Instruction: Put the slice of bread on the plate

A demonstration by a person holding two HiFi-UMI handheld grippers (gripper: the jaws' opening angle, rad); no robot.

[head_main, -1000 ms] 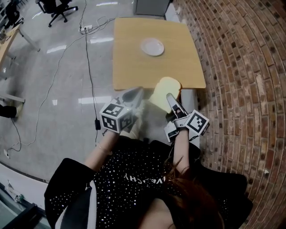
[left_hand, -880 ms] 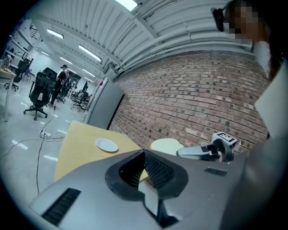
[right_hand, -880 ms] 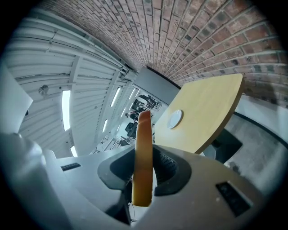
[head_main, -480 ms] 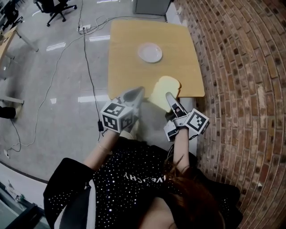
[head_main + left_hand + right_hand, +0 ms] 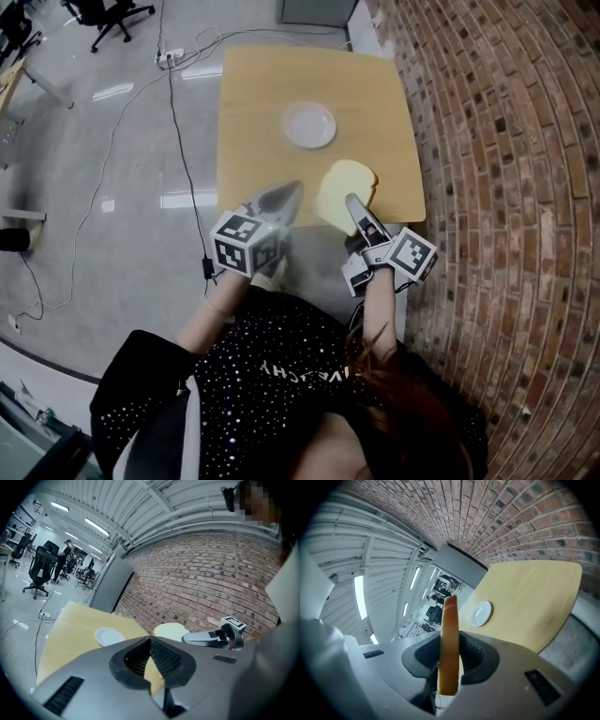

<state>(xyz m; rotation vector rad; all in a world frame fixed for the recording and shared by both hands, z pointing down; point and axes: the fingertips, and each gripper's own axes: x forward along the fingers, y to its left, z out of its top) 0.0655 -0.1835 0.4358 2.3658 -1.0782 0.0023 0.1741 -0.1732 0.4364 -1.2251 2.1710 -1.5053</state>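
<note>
A pale slice of bread (image 5: 339, 190) stands on edge between the jaws of my right gripper (image 5: 352, 202), which is shut on it. In the right gripper view the bread (image 5: 450, 639) rises upright from the pads. It hangs over the near right edge of the wooden table (image 5: 253, 141). A white plate (image 5: 309, 125) lies empty at the table's middle, beyond the bread; it also shows in the right gripper view (image 5: 481, 613) and the left gripper view (image 5: 108, 636). My left gripper (image 5: 291, 190) is beside it at the table's near edge, shut and holding nothing.
A brick wall (image 5: 487, 141) runs along the table's right side. Cables (image 5: 178, 122) trail over the glossy floor on the left, with office chairs (image 5: 108, 11) far off. A grey cabinet (image 5: 314, 9) stands behind the table's far edge.
Both grippers have moved forward to the table together, the bread still in the right one. The table and plate have come closer, and the bread now hangs over the table's near edge.
</note>
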